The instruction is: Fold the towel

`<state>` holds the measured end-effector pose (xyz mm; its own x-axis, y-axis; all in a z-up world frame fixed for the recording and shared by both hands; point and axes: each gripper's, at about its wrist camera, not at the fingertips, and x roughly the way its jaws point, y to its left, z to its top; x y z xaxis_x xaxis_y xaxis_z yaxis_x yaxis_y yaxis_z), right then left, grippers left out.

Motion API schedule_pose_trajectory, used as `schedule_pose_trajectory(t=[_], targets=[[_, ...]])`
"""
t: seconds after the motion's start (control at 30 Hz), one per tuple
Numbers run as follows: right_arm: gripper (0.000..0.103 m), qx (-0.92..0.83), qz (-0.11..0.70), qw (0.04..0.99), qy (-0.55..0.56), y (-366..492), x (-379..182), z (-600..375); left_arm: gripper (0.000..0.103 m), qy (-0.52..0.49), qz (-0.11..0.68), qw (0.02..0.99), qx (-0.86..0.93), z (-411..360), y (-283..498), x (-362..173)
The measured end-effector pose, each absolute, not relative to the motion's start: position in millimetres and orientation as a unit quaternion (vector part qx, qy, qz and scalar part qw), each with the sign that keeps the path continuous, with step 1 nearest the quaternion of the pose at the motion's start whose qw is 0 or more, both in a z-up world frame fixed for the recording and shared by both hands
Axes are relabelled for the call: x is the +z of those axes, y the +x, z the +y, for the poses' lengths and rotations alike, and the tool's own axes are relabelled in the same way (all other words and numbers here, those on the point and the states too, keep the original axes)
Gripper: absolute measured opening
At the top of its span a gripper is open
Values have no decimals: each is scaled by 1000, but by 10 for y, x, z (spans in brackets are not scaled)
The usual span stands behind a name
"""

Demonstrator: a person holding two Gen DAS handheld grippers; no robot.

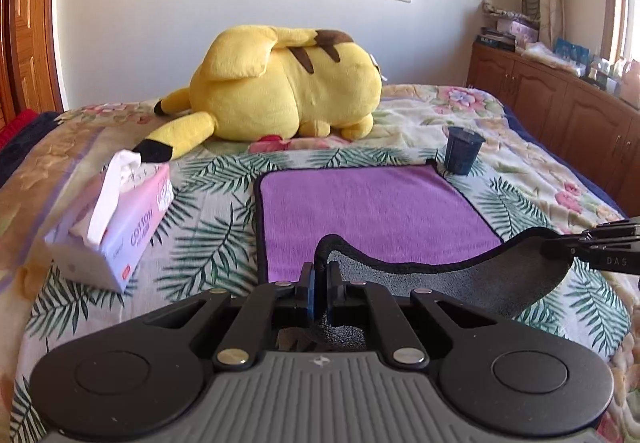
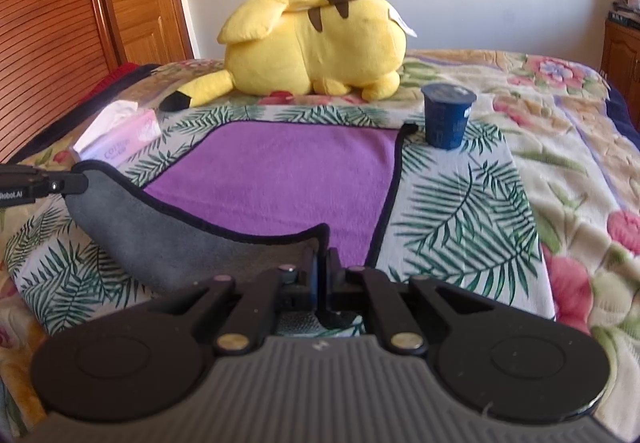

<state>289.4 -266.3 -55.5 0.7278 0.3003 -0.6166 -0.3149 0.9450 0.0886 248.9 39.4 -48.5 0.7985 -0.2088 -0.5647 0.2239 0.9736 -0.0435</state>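
Note:
A towel, purple on top, grey underneath with a dark hem, lies on the bed. Its near edge is lifted, showing the grey side. My left gripper is shut on the near left corner. My right gripper is shut on the near right corner; it also shows at the right edge of the left wrist view. The left gripper shows at the left edge of the right wrist view. The towel sags between the two grippers.
A yellow plush toy lies behind the towel. A tissue box stands at the left. A dark blue cup stands at the towel's far right corner. The floral bedspread covers the bed; wooden cabinets stand at right.

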Motion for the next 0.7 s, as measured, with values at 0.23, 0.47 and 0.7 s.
schedule_pose_trajectory(t=[0.23, 0.47, 0.7], targets=[[4, 167, 312, 935, -23, 2953, -431, -2655, 0, 19, 284, 951, -119, 404, 2563, -331], [4, 167, 300, 939, -26, 3030, -343, -2663, 0, 32, 281, 951, -125, 396, 2658, -253], [4, 173, 293, 939, -43, 3181, -292, -2608, 0, 42, 283, 949, -131, 366, 2822, -162]])
